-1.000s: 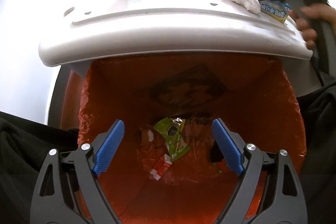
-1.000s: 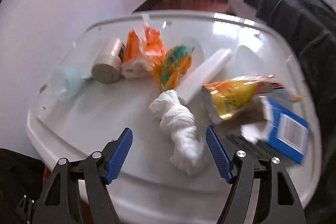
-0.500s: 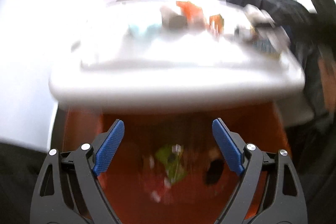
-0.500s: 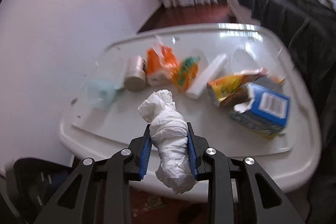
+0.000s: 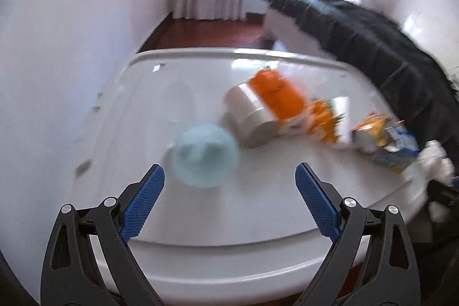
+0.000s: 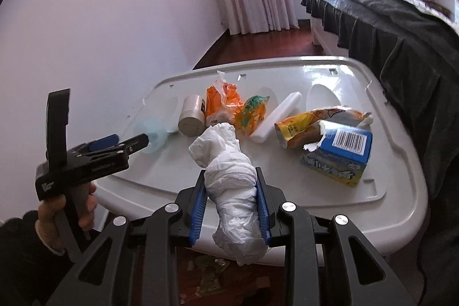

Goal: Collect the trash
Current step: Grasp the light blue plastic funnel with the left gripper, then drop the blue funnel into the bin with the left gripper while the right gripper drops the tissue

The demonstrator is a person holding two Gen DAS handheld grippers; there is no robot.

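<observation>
Since a second ago the right tool has clenched the tissue wad off the worktop, the left tool, released, swung from bin to worktop, its view blurred

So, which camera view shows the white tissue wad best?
The right wrist view: the white tissue wad sits sharp and central, pinched in the right claw. The left wrist view shows only a blurred bit at its right edge.

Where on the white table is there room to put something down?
The near edge of the table, in front of the blue cup, is bare. So is the far right corner behind the foam stick. The middle, from the roll to the blue carton, is crowded.
</observation>
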